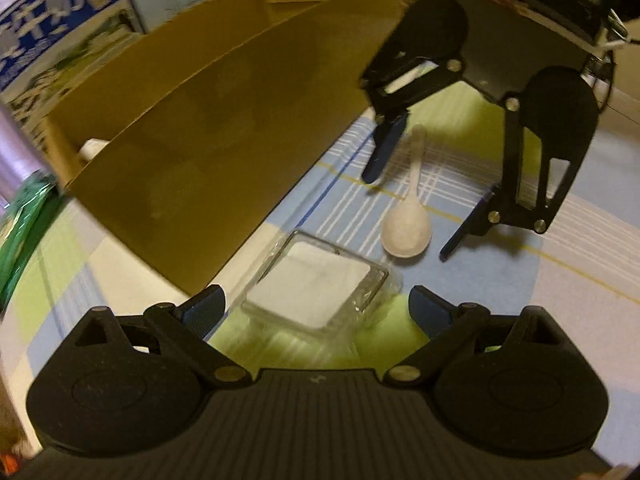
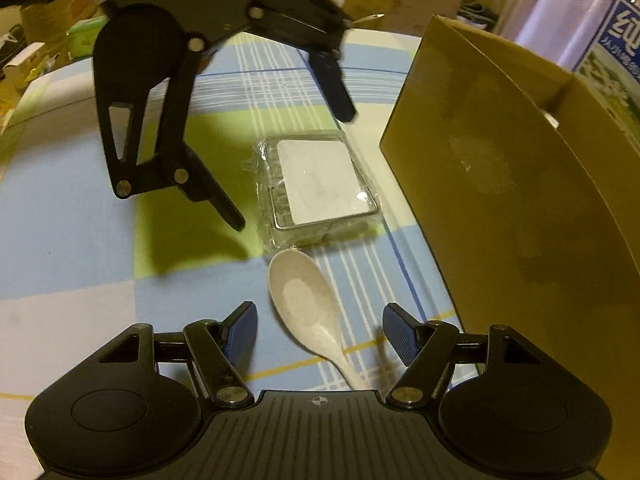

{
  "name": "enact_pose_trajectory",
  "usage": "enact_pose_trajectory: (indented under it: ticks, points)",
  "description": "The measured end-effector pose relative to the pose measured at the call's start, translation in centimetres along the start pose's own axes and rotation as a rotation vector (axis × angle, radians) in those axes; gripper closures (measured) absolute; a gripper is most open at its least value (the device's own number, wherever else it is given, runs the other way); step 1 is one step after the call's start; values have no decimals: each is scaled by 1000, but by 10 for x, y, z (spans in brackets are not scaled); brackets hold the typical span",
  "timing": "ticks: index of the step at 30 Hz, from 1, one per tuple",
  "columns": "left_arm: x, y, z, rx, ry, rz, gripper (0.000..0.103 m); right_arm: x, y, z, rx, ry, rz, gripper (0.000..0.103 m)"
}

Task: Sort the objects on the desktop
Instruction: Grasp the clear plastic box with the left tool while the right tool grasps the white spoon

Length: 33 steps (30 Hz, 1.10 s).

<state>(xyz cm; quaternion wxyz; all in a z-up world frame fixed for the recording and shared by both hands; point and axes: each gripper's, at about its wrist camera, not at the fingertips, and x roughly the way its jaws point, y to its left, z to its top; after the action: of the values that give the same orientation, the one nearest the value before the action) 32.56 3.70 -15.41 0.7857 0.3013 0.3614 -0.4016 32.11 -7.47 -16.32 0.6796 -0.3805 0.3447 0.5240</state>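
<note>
Desktop objects await sorting: a white plastic spoon point(image 2: 308, 312) and a clear plastic box with a white insert point(image 2: 320, 184) lie on the checked tablecloth point(image 2: 72, 216) beside a brown cardboard box point(image 2: 520, 208). Left gripper point(image 1: 316, 312) and right gripper point(image 2: 316, 332) hover with fingers apart, nothing grasped.

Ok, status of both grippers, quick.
Left gripper: open, holding nothing, over the clear plastic box.
Right gripper: open, holding nothing, fingers either side of the white spoon.
</note>
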Motion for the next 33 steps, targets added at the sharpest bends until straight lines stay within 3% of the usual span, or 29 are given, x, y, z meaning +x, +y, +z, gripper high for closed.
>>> enact_pose_trajectory:
  ticks: [7, 14, 17, 22, 25, 33]
  points:
    - [23, 10, 11, 70, 59, -101, 11, 9, -10, 11, -27, 23, 63, 35]
    - [28, 10, 14, 73, 68, -137, 19, 20, -21, 23, 71, 61, 139, 41]
    - [26, 7, 13, 53, 57, -145, 28, 20, -22, 24, 128, 68, 158, 54]
    - [19, -7, 10, -4, 63, -126, 34, 13, -9, 21, 196, 58, 126, 76]
    - [11, -25, 8, -46, 73, -118, 36, 6, -1, 11, 316, 51, 83, 94]
    - [-13, -79, 3, -181, 82, -55, 36, -26, 4, -45, 700, 37, -94, 94]
